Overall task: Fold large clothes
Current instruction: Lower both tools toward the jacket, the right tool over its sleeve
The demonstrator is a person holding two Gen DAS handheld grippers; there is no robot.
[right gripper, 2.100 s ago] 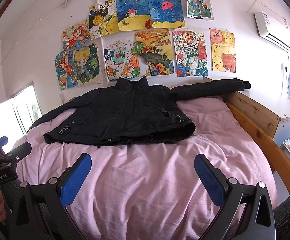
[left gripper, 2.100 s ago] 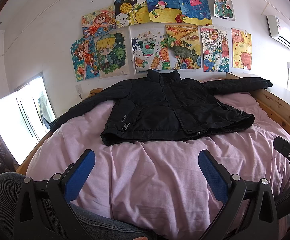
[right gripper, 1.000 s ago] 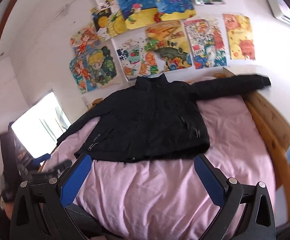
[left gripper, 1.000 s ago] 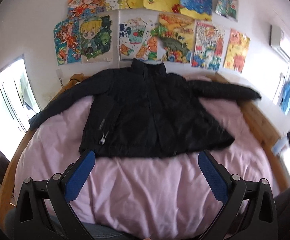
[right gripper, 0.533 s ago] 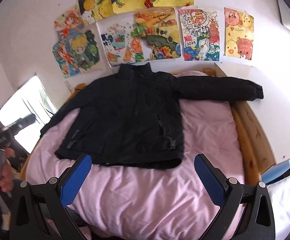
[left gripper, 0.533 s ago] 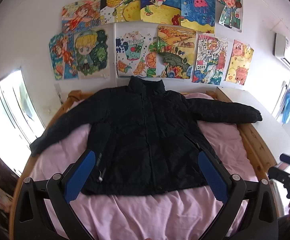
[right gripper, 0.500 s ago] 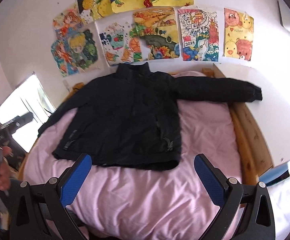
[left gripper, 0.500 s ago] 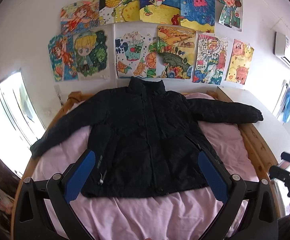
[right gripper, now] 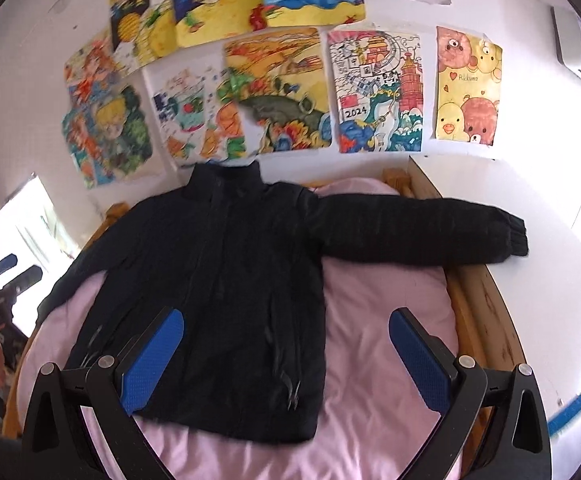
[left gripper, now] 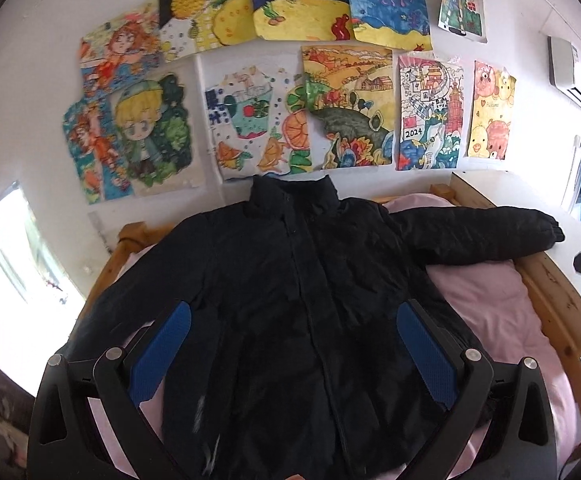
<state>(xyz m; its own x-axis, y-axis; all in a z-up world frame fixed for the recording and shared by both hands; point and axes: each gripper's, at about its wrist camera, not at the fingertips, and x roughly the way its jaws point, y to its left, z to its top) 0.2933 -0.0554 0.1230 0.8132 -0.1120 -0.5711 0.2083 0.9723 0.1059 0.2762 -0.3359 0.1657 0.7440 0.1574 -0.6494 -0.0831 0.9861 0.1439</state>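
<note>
Place: on the bed (right gripper: 374, 304), over the pink cover, a black jacket (left gripper: 290, 300) lies flat with its front up.
Hidden: the hem near the foot of the bed is cut off in the left wrist view by the left tongs (left gripper: 294, 352); the sleeve towards the bed's left edge is partly lost against the bright window (left gripper: 6, 264); small pale marks low on the jacket's front are too blurred to read.
Axis: the jacket's long axis runs from the foot of the bed to the head, collar (right gripper: 226, 178) at the head edge, touching the wall below the drawings (right gripper: 290, 80).
Sleeve: the right sleeve (right gripper: 422, 232) stretches straight out across the bed's right wooden rail (right gripper: 482, 308), its cuff resting on the white ledge beyond.
Writing: one drawing (right gripper: 378, 92) shows "2024"; the drawing (right gripper: 468, 84) with a bear and chicks bears a word that seems to read "Rilakkuma".
Left tongs: spread wide, holding nothing, above the jacket's lower body.
Right tongs (right gripper: 286, 356): spread wide, holding nothing; one blue pad over the jacket's lower front, the other over bare pink cover.
Other: an air conditioner (left gripper: 574, 76) high on the right wall.
</note>
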